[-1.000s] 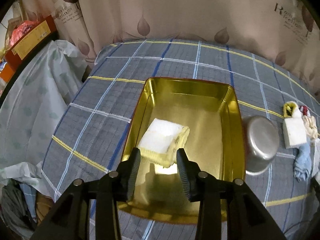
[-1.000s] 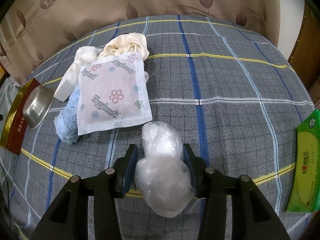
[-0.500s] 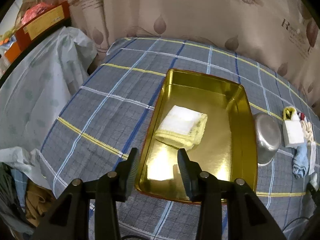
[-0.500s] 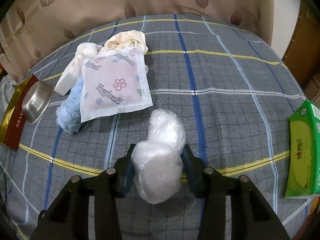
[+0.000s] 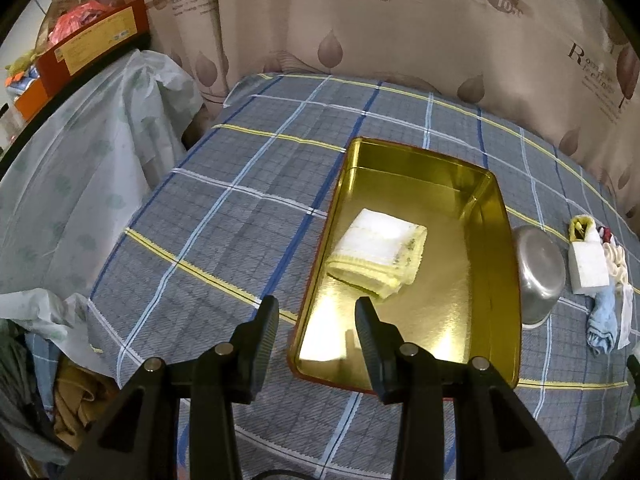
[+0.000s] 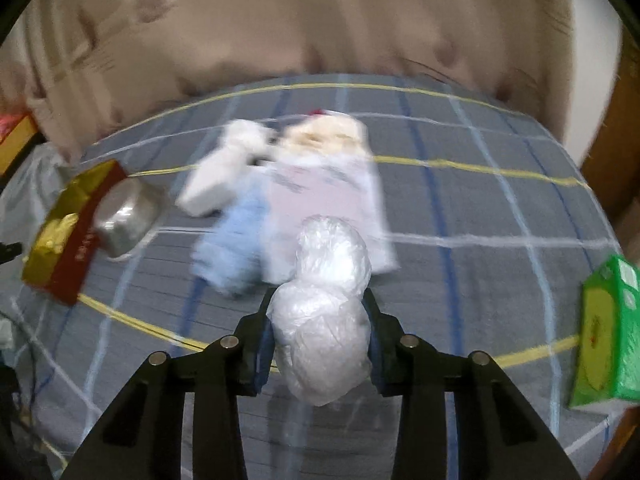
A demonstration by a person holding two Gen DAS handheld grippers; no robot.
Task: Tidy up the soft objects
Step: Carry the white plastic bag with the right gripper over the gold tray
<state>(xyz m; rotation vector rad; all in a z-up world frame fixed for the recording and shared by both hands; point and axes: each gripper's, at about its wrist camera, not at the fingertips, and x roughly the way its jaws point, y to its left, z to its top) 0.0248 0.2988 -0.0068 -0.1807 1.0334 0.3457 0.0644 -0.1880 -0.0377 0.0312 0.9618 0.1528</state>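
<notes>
Only readable stuff is on the beige curtain [image 5: 400, 40] behind the bed: "Romantic feelings" shows in bits, with "R… feeling" up top, "Rom…" at right, plus "lo.." on a brown ball print.

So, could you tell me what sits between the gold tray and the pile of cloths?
In the left wrist view, an upturned metal bowl sits between the gold tray and the cloths.

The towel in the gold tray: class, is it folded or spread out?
Folded. The towel lies as a compact rectangle with stacked layers along its near edge, covering only part of the tray floor.
</notes>
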